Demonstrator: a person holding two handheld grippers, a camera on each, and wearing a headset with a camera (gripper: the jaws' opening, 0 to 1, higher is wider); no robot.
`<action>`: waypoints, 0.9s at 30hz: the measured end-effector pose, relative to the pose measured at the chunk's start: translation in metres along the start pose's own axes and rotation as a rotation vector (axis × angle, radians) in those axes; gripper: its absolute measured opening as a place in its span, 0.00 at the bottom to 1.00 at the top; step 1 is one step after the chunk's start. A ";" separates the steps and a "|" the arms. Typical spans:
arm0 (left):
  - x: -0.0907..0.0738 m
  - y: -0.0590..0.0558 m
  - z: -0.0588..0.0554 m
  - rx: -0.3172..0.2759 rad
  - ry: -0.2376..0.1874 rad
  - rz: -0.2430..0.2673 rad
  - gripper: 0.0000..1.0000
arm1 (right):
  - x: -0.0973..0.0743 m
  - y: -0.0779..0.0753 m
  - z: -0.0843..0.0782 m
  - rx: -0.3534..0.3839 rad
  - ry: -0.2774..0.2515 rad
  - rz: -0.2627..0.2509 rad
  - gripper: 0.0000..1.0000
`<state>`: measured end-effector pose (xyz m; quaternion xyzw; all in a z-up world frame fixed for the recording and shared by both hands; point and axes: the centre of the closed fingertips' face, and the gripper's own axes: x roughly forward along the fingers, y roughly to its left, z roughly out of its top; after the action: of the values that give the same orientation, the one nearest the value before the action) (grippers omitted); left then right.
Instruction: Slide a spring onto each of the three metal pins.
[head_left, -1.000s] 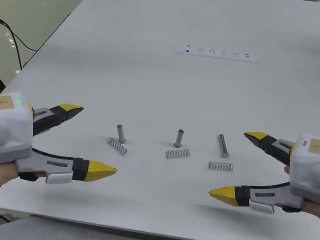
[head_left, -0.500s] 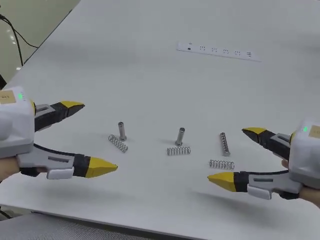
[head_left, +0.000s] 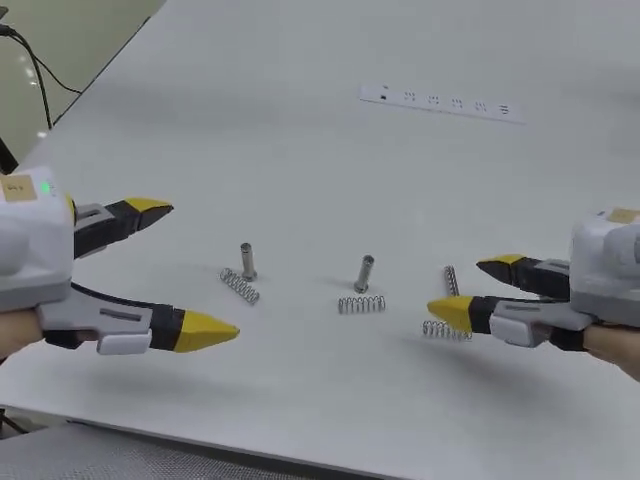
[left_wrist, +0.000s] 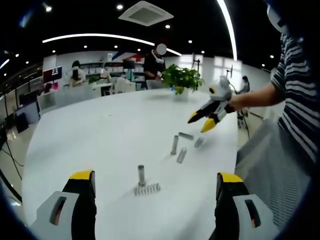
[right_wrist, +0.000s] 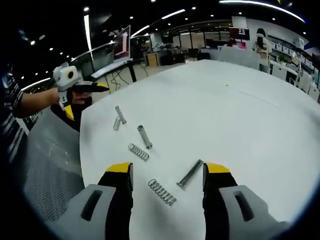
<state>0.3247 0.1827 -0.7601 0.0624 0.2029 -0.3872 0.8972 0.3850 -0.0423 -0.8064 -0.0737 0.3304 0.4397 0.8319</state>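
The white table (head_left: 300, 150) is holding every part, and no spring is sitting on a pin yet, so the first pick-up is being set up. The left gripper (head_left: 195, 270) is hovering well left of the parts, jaws wide apart. The right gripper (head_left: 462, 287), jaws also apart, is hovering at the right-hand pin (head_left: 450, 280) and its spring (head_left: 443, 330); the next move is calling for a close on one. Three pins are showing, the right-hand one seemingly lying flat. Three springs are lying loose, one beside each.

No text is readable, even on the power strip (head_left: 433, 101)
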 end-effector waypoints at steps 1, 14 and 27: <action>0.000 0.000 0.000 0.000 0.001 0.000 0.98 | 0.001 -0.003 -0.001 0.020 0.012 -0.011 0.50; -0.004 0.004 -0.003 -0.013 0.005 0.015 0.98 | 0.019 -0.037 -0.004 0.172 0.093 -0.073 0.25; -0.003 0.002 -0.002 -0.015 0.007 0.001 0.98 | 0.031 -0.042 -0.013 0.203 0.188 -0.106 0.14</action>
<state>0.3244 0.1866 -0.7606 0.0571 0.2090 -0.3848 0.8972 0.4238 -0.0520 -0.8430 -0.0474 0.4450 0.3509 0.8225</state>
